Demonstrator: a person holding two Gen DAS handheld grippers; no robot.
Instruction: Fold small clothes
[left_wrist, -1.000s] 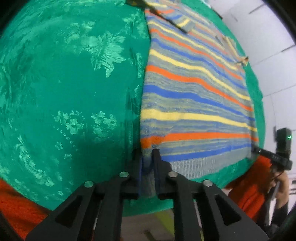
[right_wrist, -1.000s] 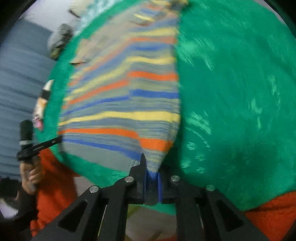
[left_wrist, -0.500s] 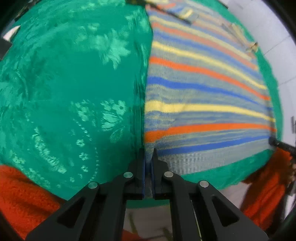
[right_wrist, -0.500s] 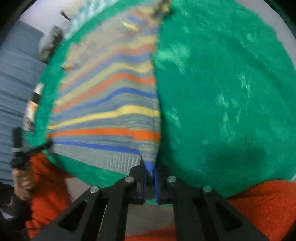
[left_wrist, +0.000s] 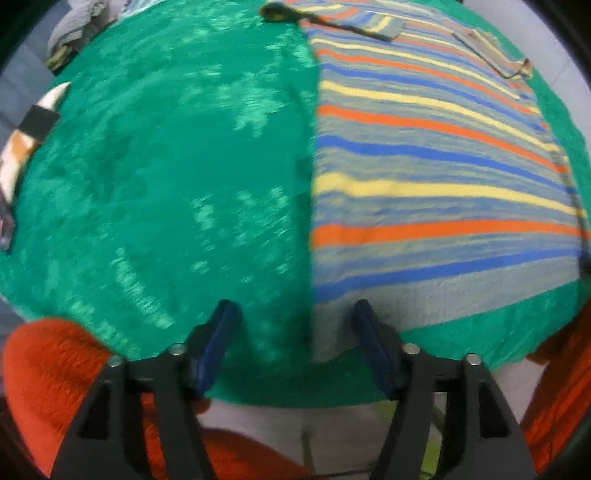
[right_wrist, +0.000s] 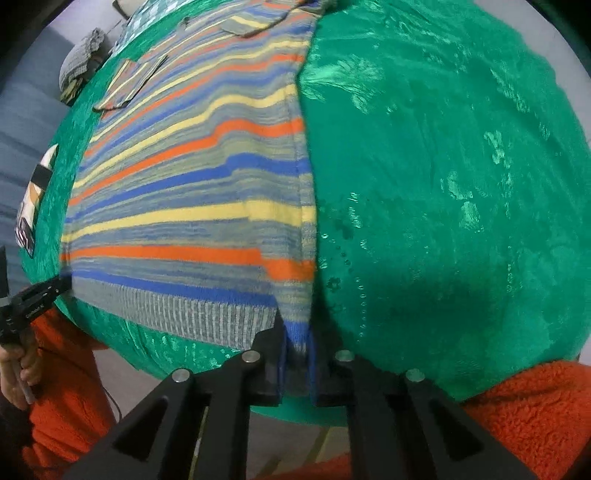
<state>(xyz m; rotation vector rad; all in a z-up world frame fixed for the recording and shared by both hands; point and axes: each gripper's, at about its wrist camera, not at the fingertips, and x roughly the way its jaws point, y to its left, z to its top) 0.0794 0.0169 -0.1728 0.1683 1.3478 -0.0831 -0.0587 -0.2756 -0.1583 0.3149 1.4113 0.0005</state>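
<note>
Both sets of jaws have just been opening. On the left gripper (left_wrist: 297, 325) they stand wide apart, straddling the near left corner of the striped sweater (left_wrist: 424, 192) without pressing it; the corner's edge lies on the cloth between the blue pads. On the right gripper (right_wrist: 296, 352) the jaws are only a little apart, and the sweater's near right corner still sits between the pads (right_wrist: 282, 354); whether they still pinch it I cannot tell.

The sweater, grey knit with orange, yellow and blue bands and a ribbed hem, lies flat on the green floral tablecloth (right_wrist: 443, 166). Its hem runs along the near edge of the table, and its sleeves are folded in over the body toward the far edge.

An orange fleece sleeve (right_wrist: 524, 402) shows below the near edge. Beyond the far left corner sits a grey bundle of fabric (left_wrist: 74, 27).
</note>
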